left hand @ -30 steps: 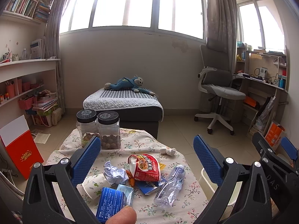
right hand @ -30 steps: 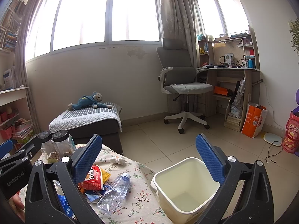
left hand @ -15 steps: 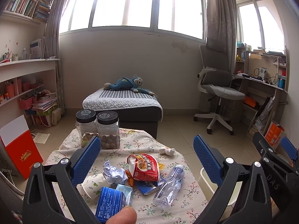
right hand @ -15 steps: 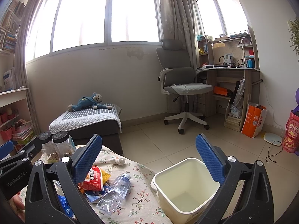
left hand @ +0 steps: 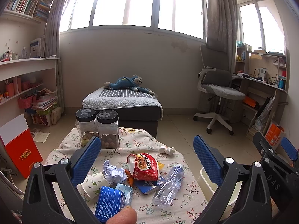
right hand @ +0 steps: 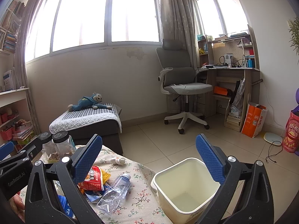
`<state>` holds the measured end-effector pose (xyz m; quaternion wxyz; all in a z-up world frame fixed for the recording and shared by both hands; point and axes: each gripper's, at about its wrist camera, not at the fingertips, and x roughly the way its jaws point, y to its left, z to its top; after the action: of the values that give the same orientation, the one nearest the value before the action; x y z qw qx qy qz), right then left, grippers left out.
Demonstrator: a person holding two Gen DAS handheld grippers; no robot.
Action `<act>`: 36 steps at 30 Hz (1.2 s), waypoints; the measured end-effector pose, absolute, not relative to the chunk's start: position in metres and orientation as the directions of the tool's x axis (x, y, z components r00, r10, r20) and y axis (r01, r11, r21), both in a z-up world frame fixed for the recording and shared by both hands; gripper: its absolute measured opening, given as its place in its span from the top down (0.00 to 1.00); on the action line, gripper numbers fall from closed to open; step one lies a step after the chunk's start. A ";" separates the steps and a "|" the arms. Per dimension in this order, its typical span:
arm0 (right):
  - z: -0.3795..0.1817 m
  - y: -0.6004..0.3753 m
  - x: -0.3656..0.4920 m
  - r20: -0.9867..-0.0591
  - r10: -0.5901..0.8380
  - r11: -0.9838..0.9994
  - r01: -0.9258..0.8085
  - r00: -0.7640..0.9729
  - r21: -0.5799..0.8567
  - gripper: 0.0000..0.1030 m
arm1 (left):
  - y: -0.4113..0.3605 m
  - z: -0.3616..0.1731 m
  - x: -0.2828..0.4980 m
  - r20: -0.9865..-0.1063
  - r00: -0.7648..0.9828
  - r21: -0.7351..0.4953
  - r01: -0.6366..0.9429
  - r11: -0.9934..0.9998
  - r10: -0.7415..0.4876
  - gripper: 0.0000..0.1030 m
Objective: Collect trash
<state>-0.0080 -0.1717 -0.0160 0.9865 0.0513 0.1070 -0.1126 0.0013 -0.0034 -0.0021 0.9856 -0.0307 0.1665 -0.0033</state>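
A pile of trash lies on a small table with a floral cloth (left hand: 138,140): a red snack bag (left hand: 143,166), a crushed clear bottle (left hand: 168,186), a crumpled paper ball (left hand: 113,173), a blue box (left hand: 110,203), a paper cup (left hand: 91,183) and a small white wad (left hand: 167,150). My left gripper (left hand: 146,158) is open and empty above the pile. My right gripper (right hand: 149,158) is open and empty, over the gap between the table and an empty cream bin (right hand: 186,188) on the floor at the table's right. The bottle (right hand: 114,192) and snack bag (right hand: 92,178) also show there.
Two black-lidded jars (left hand: 99,128) stand at the table's far left. Beyond are a low bed with a blue plush toy (left hand: 127,83), a grey office chair (left hand: 216,93), a desk (right hand: 229,85) on the right, shelves and a red box (left hand: 20,147) on the left.
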 end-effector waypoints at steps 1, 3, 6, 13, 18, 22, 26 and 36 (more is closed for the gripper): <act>-0.016 -0.172 -0.008 -0.223 -0.211 0.969 0.233 0.952 0.077 0.07 | -0.002 -0.002 0.001 -0.328 0.944 -0.062 -0.004 0.998 -0.017 0.06; -0.016 -0.172 -0.008 -0.224 -0.211 0.969 0.233 0.952 0.079 0.07 | -0.003 -0.002 0.001 -0.329 0.944 -0.062 -0.002 0.998 -0.018 0.06; -0.016 -0.172 -0.008 -0.223 -0.212 0.969 0.234 0.952 0.078 0.07 | -0.004 -0.002 0.001 -0.329 0.944 -0.062 -0.002 0.998 -0.019 0.06; -0.016 -0.171 -0.009 -0.223 -0.211 0.969 0.233 0.952 0.079 0.07 | -0.003 -0.002 0.001 -0.329 0.944 -0.063 -0.003 0.998 -0.018 0.06; -0.016 -0.172 -0.009 -0.223 -0.211 0.969 0.233 0.952 0.079 0.07 | -0.003 -0.003 0.001 -0.331 0.944 -0.063 -0.003 0.998 -0.018 0.06; -0.016 -0.172 -0.009 -0.224 -0.210 0.969 0.233 0.952 0.079 0.07 | -0.003 -0.004 0.001 -0.332 0.943 -0.064 -0.003 0.998 -0.018 0.06; -0.016 -0.173 -0.010 -0.223 -0.210 0.969 0.232 0.952 0.078 0.07 | -0.003 -0.006 0.001 -0.333 0.943 -0.065 -0.004 0.998 -0.018 0.06; -0.015 -0.174 -0.011 -0.225 -0.209 0.970 0.231 0.952 0.078 0.07 | -0.003 -0.007 0.001 -0.335 0.942 -0.066 -0.005 0.998 -0.018 0.06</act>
<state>-0.0109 -0.1737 -0.0153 0.9865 0.0518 0.1082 -0.1115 0.0013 -0.0028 -0.0066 0.9849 -0.0330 0.1702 -0.0034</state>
